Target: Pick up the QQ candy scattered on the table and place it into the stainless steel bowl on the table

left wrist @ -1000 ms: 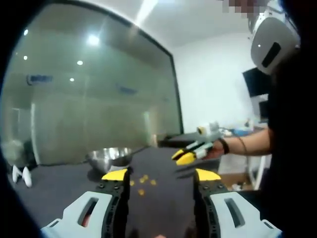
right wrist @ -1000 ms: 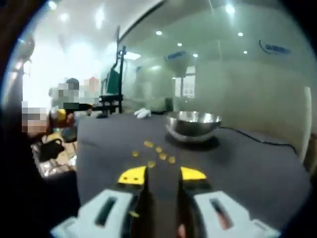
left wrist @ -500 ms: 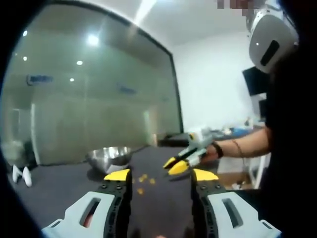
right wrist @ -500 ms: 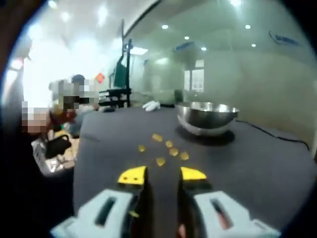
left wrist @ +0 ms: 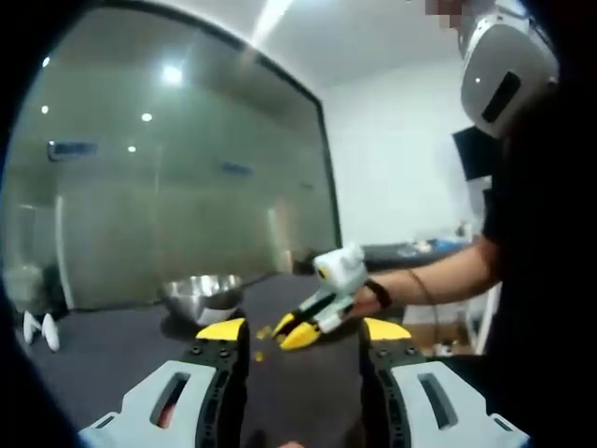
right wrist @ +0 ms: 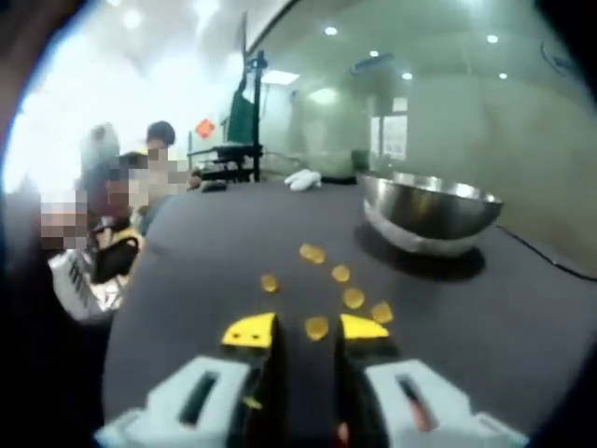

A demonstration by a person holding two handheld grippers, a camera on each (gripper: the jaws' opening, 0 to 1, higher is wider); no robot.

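Several yellow QQ candies [right wrist: 353, 297] lie scattered on the dark table [right wrist: 205, 280], left of the stainless steel bowl [right wrist: 434, 213]. My right gripper [right wrist: 307, 329] is open and low over the table, with one candy [right wrist: 317, 327] lying just between its yellow tips. In the left gripper view the right gripper [left wrist: 297, 331], held by a person's hand, reaches in from the right and points down at the candies [left wrist: 264, 332]. My left gripper [left wrist: 303, 329] hangs open behind it with nothing between its jaws. The bowl [left wrist: 203, 294] stands beyond it, to the left.
A white cloth-like item [right wrist: 303, 177] lies at the table's far end and appears as white pieces [left wrist: 42, 329] at the left. A glass wall [left wrist: 168, 187] runs behind the table. People and clutter [right wrist: 93, 252] sit past the table's left edge.
My right gripper has moved forward and down to the candies; they and the bowl loom larger. In the left gripper view it has travelled leftward to between the jaws. The left gripper has barely moved.
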